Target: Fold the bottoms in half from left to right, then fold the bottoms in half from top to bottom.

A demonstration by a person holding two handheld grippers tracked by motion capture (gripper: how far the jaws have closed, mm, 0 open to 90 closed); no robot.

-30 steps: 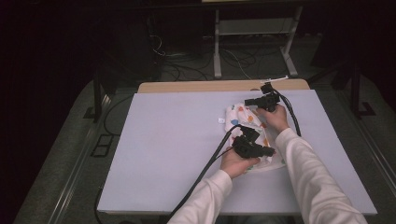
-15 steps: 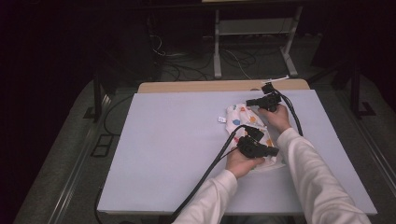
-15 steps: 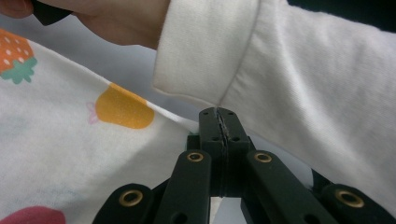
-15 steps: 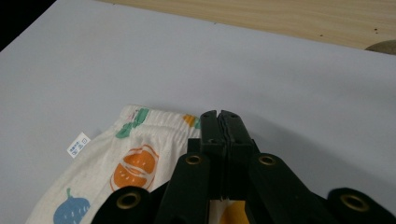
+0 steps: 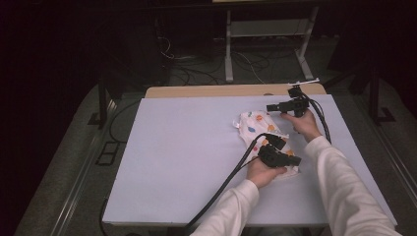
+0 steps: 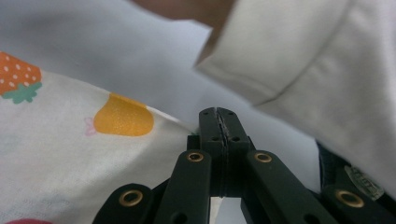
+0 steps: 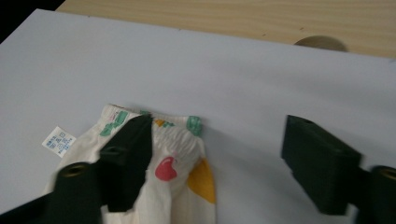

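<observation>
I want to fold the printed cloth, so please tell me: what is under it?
The printed cloth lies flat on the pale sheet that covers the table. Whether anything is beneath or inside the cloth cannot be seen.

Dark room; white-topped table (image 5: 187, 162), metal stand (image 5: 265, 34) and cables (image 5: 172, 54) behind

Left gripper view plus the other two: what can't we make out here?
- Left gripper, left gripper view: jaws closed together; whether any of the white fruit-print cloth is pinched between them is hidden by the jaws.
- Small white care label, right gripper view: print too small to read.
- Cloth's near end, high view: covered by the left hand.
- Right gripper: jaws just opened, blurred.
</observation>
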